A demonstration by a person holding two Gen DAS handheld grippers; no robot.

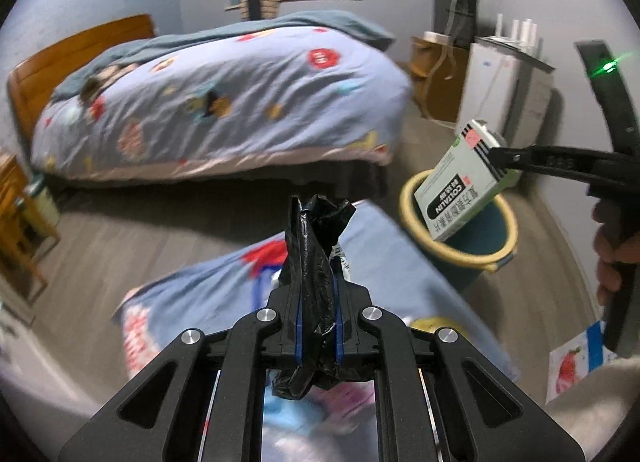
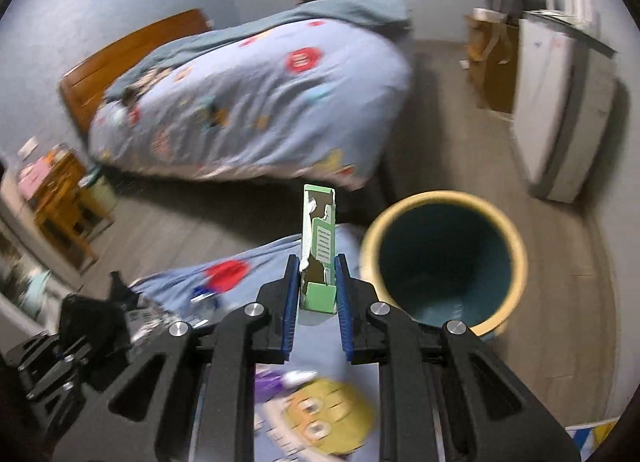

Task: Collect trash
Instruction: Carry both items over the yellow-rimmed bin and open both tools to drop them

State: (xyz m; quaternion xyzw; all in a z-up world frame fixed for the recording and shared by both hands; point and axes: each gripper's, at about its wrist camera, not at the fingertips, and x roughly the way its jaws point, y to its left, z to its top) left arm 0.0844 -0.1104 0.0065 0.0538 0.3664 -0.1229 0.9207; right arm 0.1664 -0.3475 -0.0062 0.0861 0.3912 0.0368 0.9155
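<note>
My left gripper [image 1: 316, 282] is shut on a crumpled black plastic bag [image 1: 316, 246], held above a blue patterned cloth [image 1: 384, 246]. My right gripper [image 2: 318, 282] is shut on a green and white carton [image 2: 319, 246]; in the left wrist view the carton [image 1: 460, 186] hangs over the rim of the teal bin with a yellow rim [image 1: 412, 186]. In the right wrist view the bin [image 2: 444, 258] stands just right of the carton, its inside dark. The left gripper with the black bag [image 2: 92, 326] shows at the lower left there.
A bed with a blue patterned quilt [image 1: 224, 102] fills the far side. A white cabinet [image 1: 500, 90] and brown boxes [image 1: 436, 78] stand at the right wall. A wooden chair [image 2: 64, 202] is at the left. Printed papers [image 2: 324, 414] lie on the cloth below the right gripper.
</note>
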